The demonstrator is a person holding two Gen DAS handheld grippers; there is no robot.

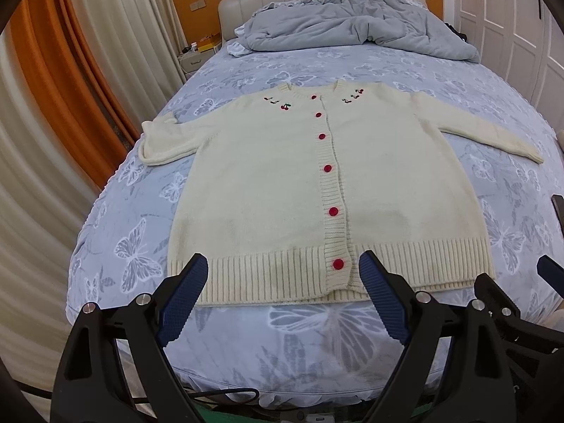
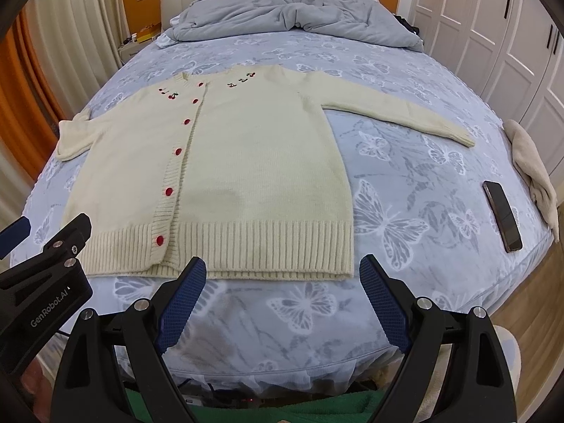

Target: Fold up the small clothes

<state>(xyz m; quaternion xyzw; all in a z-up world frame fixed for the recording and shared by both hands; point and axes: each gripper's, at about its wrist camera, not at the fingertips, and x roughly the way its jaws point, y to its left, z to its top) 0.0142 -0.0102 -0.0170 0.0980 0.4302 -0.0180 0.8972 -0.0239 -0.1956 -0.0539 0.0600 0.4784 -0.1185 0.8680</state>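
Note:
A cream knitted cardigan (image 1: 268, 190) (image 2: 246, 162) with red buttons and cherry embroidery lies flat and buttoned on the bed, front up, both sleeves spread out to the sides. My left gripper (image 1: 283, 264) hovers open just above the ribbed hem, near the lowest red button, with nothing between its blue pads. My right gripper (image 2: 283, 266) is open too, above the hem's right corner. In the right wrist view the left gripper's black body (image 2: 46, 264) shows at the left edge.
The bed (image 2: 405, 246) has a blue butterfly sheet. A grey duvet (image 1: 352, 24) is bunched by the headboard. On the bed's right side lie a dark phone (image 2: 502, 216) and a beige cloth (image 2: 532, 169). Curtains hang left, white wardrobe doors stand right.

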